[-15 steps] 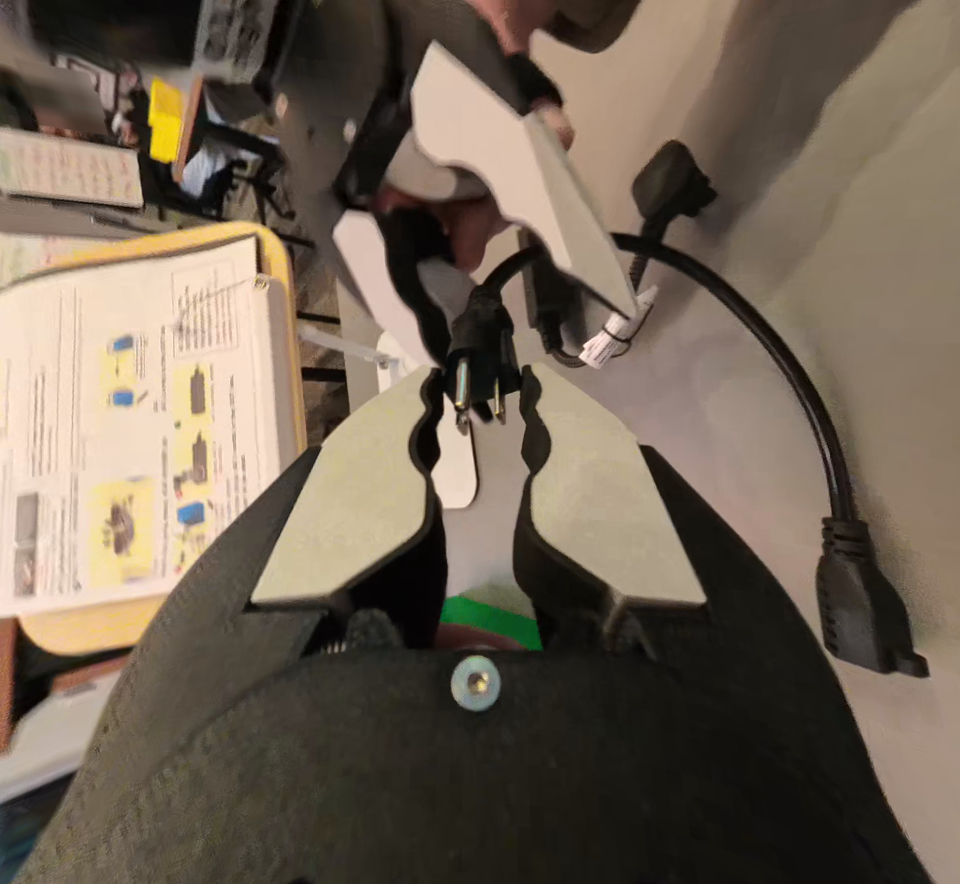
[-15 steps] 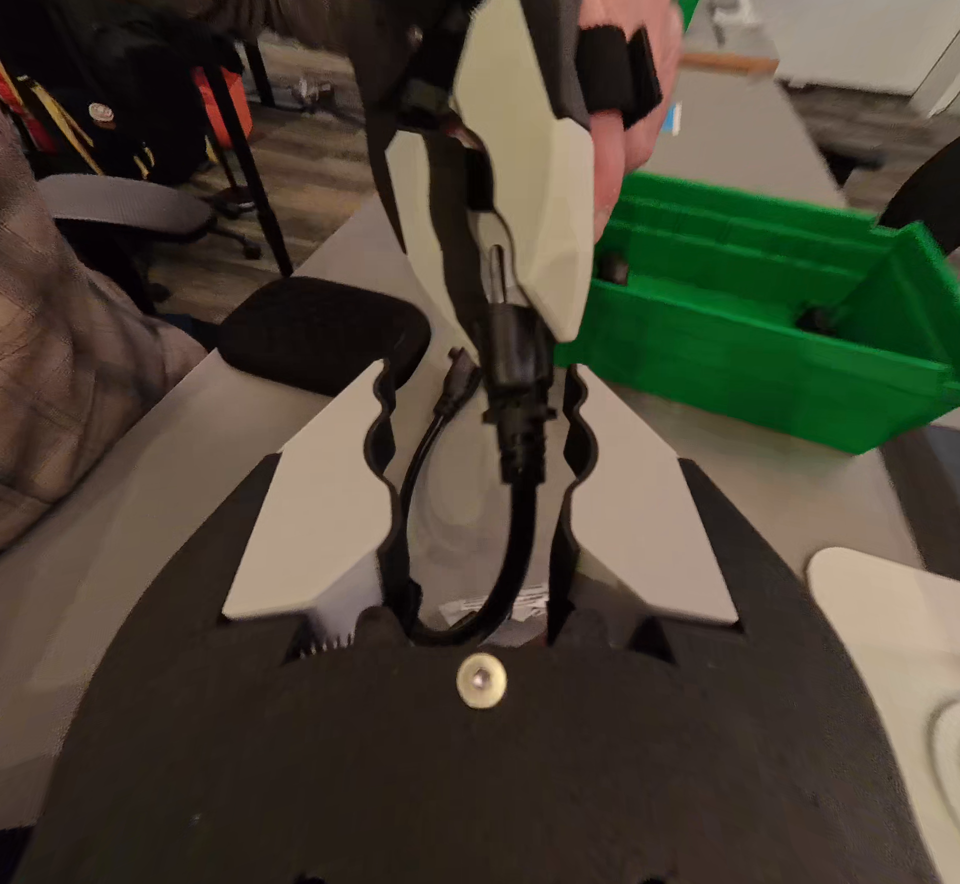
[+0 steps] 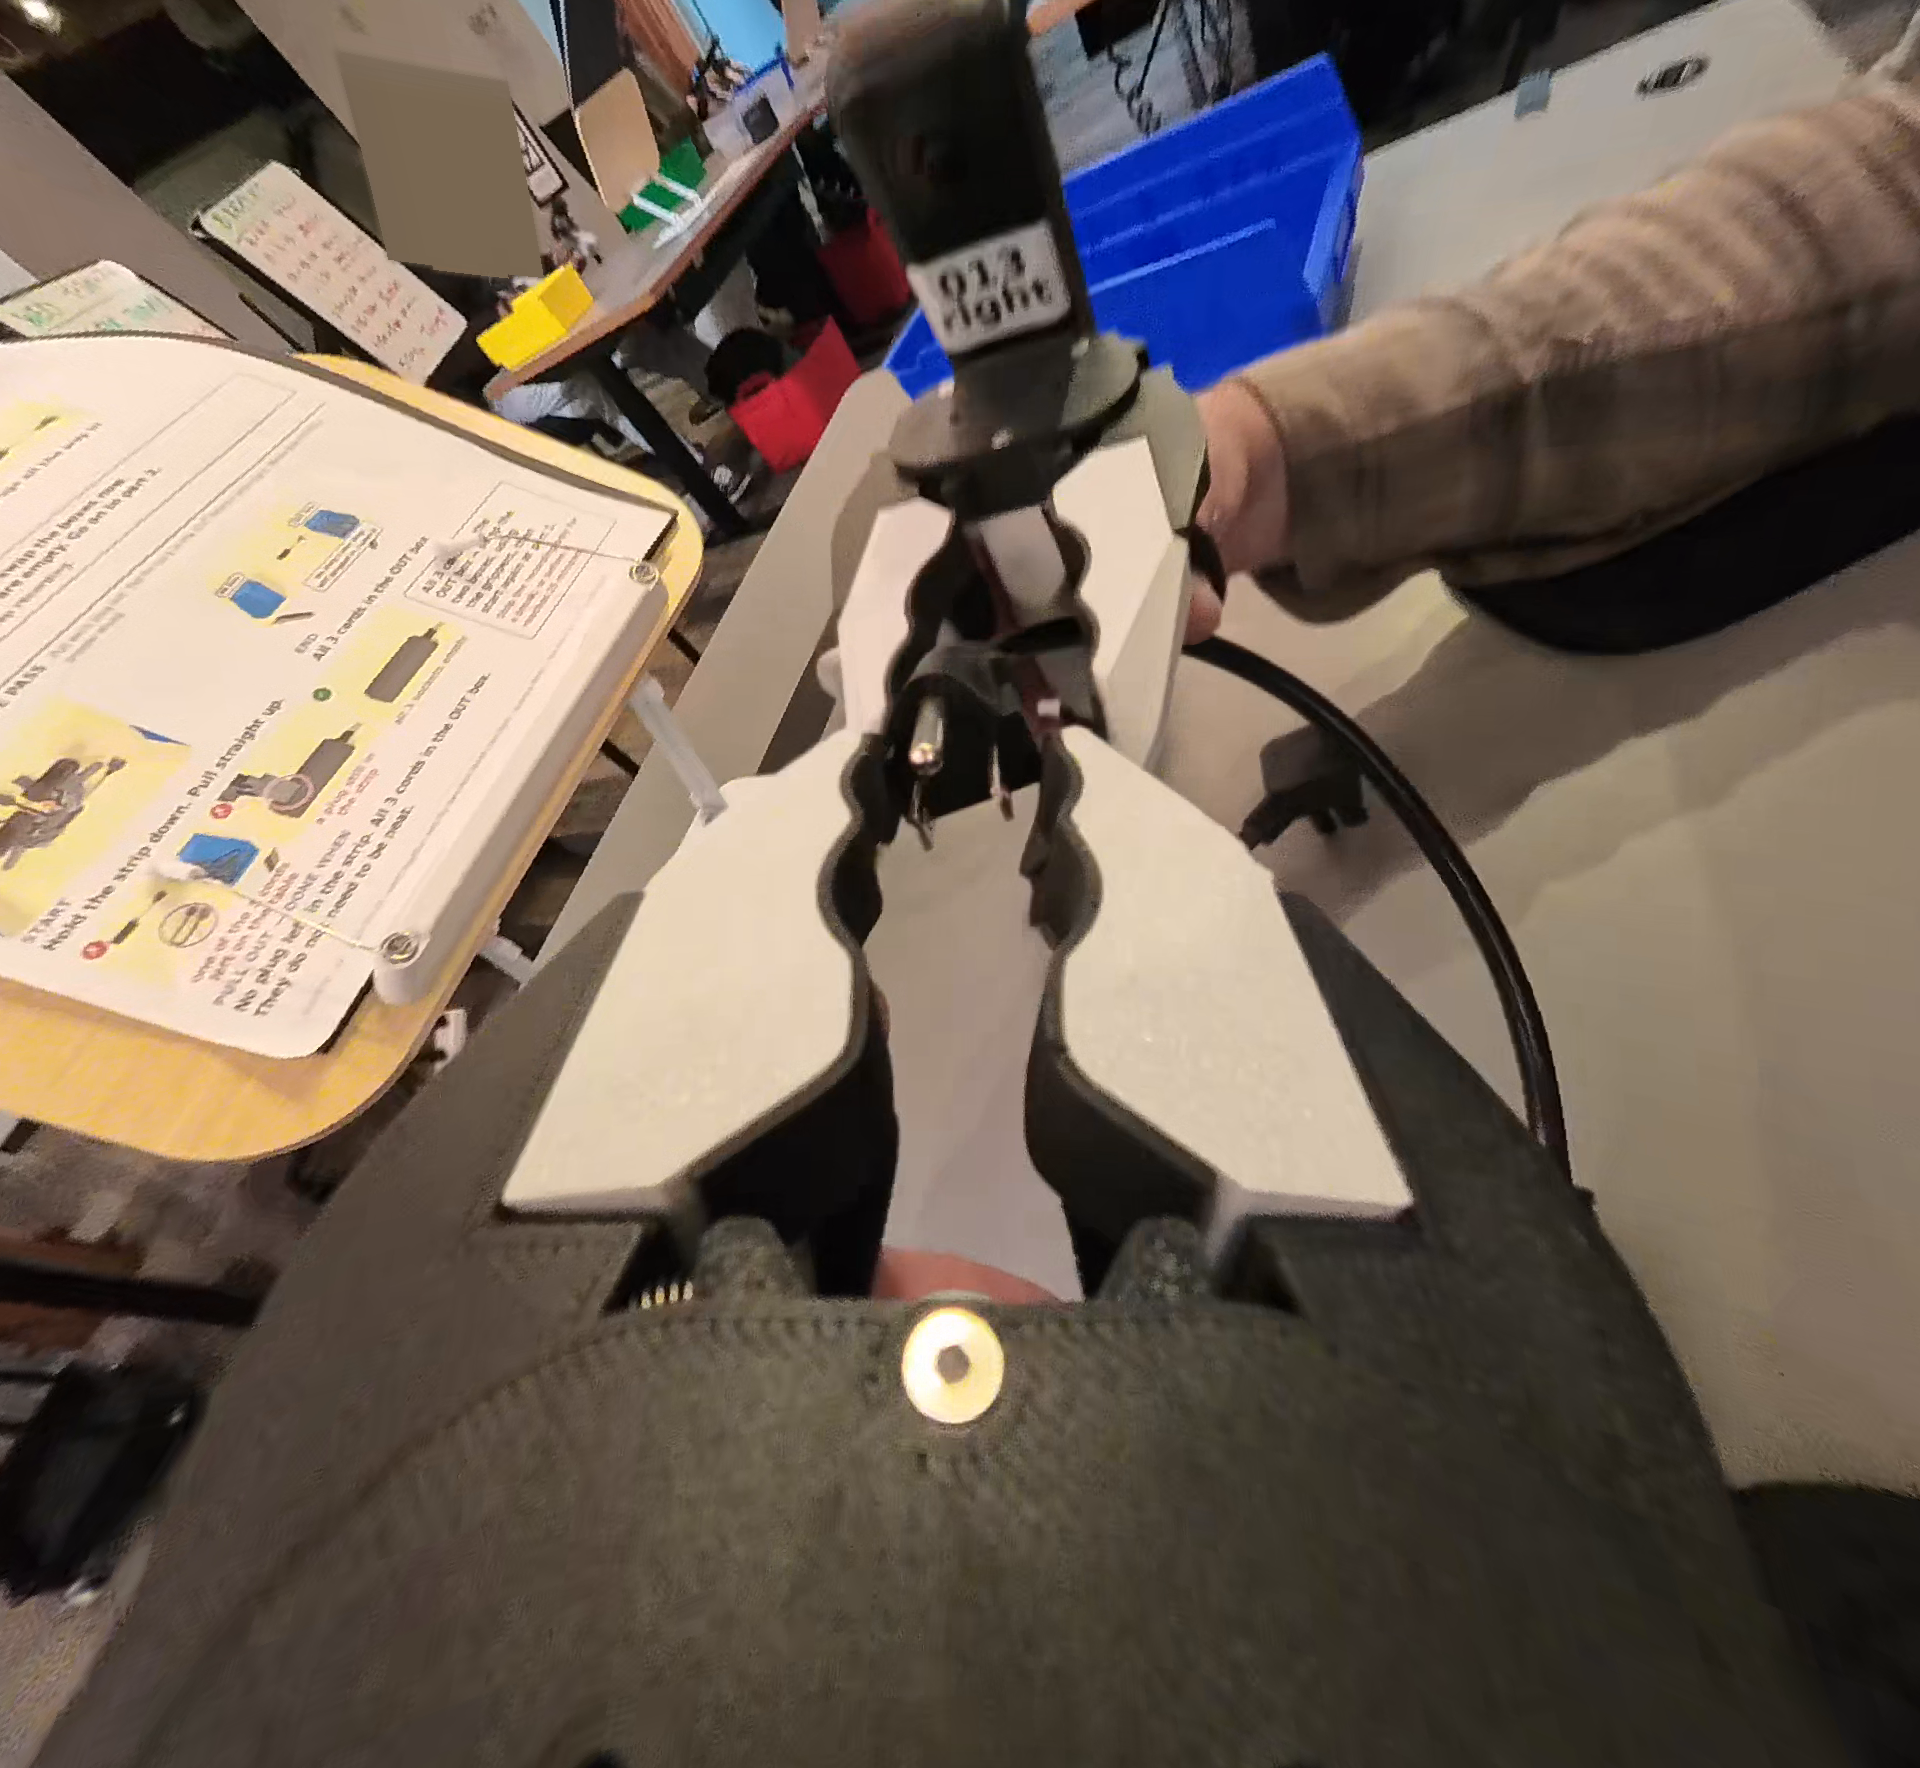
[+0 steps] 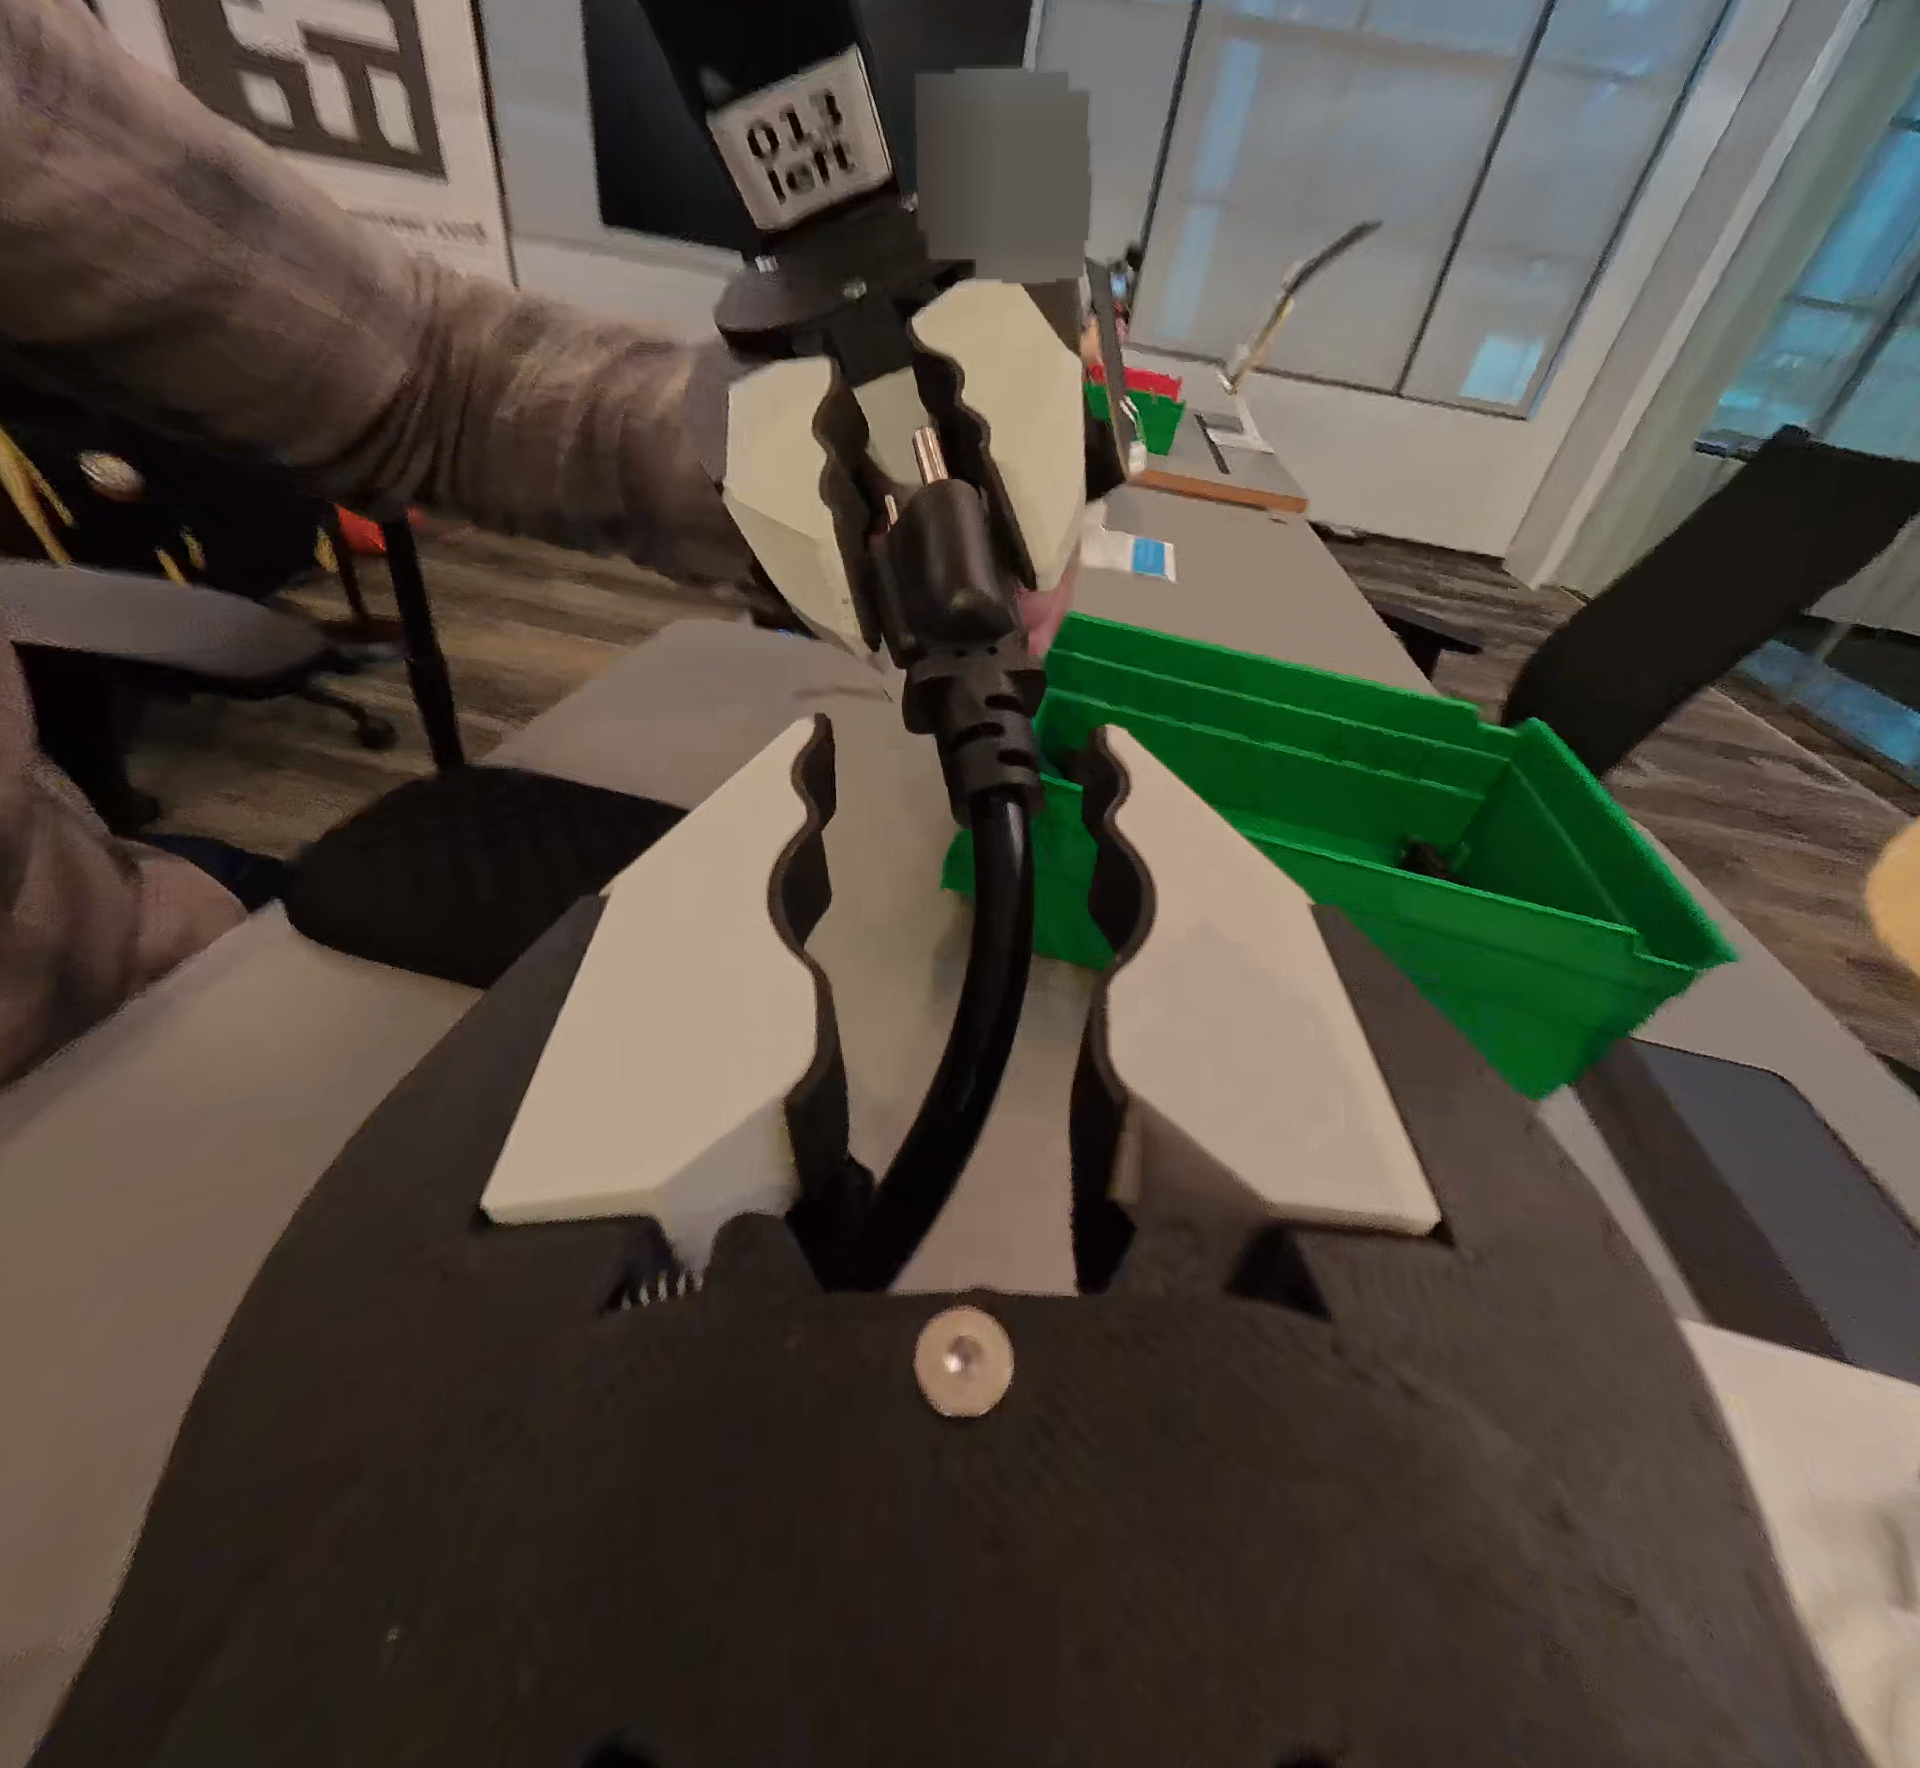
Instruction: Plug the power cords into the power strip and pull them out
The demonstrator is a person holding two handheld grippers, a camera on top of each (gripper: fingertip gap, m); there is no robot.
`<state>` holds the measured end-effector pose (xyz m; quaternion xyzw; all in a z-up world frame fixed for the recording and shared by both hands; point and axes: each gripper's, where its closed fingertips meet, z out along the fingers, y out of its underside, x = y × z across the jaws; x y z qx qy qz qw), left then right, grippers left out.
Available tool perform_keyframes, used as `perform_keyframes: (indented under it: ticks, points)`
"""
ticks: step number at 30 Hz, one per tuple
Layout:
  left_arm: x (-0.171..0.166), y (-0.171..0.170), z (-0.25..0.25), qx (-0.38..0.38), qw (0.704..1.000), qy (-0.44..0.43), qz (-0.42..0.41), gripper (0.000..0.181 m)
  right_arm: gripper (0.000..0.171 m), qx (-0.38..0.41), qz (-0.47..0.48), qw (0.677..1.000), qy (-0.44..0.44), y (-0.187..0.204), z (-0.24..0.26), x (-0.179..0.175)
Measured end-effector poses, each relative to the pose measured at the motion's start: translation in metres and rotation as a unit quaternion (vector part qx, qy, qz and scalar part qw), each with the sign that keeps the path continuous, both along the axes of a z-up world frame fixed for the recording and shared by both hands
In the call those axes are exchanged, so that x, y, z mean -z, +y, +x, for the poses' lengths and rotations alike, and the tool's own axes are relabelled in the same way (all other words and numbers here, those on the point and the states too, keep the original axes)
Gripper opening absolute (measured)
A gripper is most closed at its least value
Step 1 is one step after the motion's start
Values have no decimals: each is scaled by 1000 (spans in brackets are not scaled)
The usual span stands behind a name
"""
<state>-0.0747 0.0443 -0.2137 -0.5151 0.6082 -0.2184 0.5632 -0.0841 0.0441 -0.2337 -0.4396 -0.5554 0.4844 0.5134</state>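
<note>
Right wrist view | plug (image 4: 935,544) half-hidden in left gripper (image 4: 948,612) jaws | cord (image 4: 992,939) cut off

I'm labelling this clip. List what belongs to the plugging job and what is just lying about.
Job: left gripper, jaws shut on the black plug; cord; right gripper, jaws open around the cord. No power strip in view.

Lying about: green bin; blue bin; instruction sheet.
</note>
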Motion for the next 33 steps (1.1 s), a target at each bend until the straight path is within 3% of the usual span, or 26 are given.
perform_keyframes:
  ticks: [11,14,19,23,26,28,31,33]
  points:
    - [-10,-9,14,28,997,-75,-17,27,32,-150,-188,959,151,-18,10,-28]
    - [-10,-10,15,26,996,-86,-18,28,24,-153,-209,951,171,-14,13,-31]
    - [-7,-9,11,14,996,-86,-21,28,23,-130,-191,963,136,-12,10,-28]
    - [-12,-3,5,-46,992,-27,117,37,23,-127,-228,960,100,-9,7,-25]
    - [-2,-2,5,-68,949,109,288,48,23,-140,-268,950,75,-10,5,-22]
    - [4,0,8,-67,920,168,347,50,23,-148,-287,944,63,-12,2,-20]
    - [4,4,9,-59,898,196,389,27,23,-157,-293,942,37,-20,-3,-15]
    - [7,1,11,-47,898,203,388,25,23,-164,-293,941,33,-23,-4,-15]
